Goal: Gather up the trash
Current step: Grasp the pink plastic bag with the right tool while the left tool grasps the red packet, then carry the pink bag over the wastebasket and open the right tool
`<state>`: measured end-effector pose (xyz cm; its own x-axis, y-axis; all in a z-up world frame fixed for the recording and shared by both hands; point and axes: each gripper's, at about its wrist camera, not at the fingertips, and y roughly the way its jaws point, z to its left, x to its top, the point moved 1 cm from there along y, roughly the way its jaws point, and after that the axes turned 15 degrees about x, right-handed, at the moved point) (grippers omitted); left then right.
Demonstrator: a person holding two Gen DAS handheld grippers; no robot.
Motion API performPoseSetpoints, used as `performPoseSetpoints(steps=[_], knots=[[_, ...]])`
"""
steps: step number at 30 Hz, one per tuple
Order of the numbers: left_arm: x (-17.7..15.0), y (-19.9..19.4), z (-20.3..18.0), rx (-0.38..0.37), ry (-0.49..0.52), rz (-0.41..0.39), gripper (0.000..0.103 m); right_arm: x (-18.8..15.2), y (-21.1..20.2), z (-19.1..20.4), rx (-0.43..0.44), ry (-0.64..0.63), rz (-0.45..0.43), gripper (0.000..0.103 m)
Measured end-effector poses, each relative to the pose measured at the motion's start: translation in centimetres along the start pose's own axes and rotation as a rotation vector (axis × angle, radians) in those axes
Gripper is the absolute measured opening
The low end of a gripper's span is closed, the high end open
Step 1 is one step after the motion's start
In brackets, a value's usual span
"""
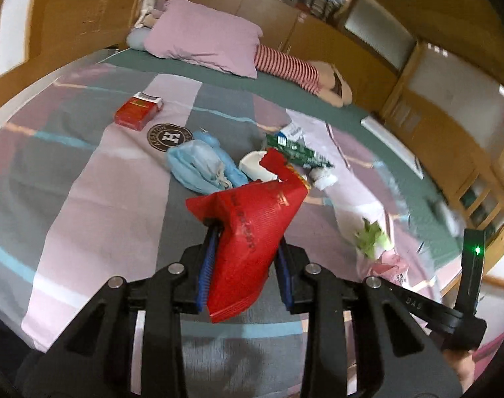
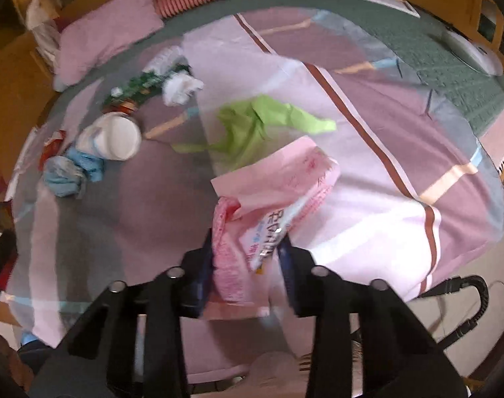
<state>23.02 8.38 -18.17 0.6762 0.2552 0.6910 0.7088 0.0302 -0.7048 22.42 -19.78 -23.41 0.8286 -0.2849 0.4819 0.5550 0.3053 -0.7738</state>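
My left gripper (image 1: 247, 232) is shut on a red snack wrapper (image 1: 252, 232) and holds it above the bed. My right gripper (image 2: 248, 242) is shut on a pink plastic wrapper (image 2: 275, 199); it also shows in the left wrist view (image 1: 383, 262). Loose trash lies on the bedspread: a green wrapper (image 2: 255, 126), a crumpled white tissue (image 2: 180, 88), a dark green packet (image 1: 296, 149), a white paper cup (image 2: 119, 139), blue crumpled masks (image 1: 202, 165) and a red cigarette box (image 1: 139, 111).
A pink pillow (image 1: 202, 38) and a striped plush toy (image 1: 298, 73) lie at the head of the bed. Wooden cabinets (image 1: 434, 126) line the far side. A black cable (image 2: 467, 305) lies on the floor off the bed's right edge.
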Motion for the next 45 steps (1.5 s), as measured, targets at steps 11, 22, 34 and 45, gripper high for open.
performPoseSetpoints(steps=[11,22,34,45], knots=[[-1.5,-1.6,-1.2,0.117,0.1,-0.084,0.033,-1.6,-7.5,4.5,0.144,-0.187,-0.164,0.032],[-1.8,-1.2,-1.1,0.119,0.105,-0.065,0.033,-2.2,-9.2,4.2,0.146,-0.195,-0.178,0.032],[-1.8,-1.2,-1.2,0.129,0.1,-0.065,0.033,-3.0,-9.9,6.3,0.198,-0.252,-0.188,0.032],[-1.7,-1.1,-0.9,0.104,0.093,-0.055,0.033,-3.2,-10.3,6.5,0.213,-0.263,-0.185,0.032]])
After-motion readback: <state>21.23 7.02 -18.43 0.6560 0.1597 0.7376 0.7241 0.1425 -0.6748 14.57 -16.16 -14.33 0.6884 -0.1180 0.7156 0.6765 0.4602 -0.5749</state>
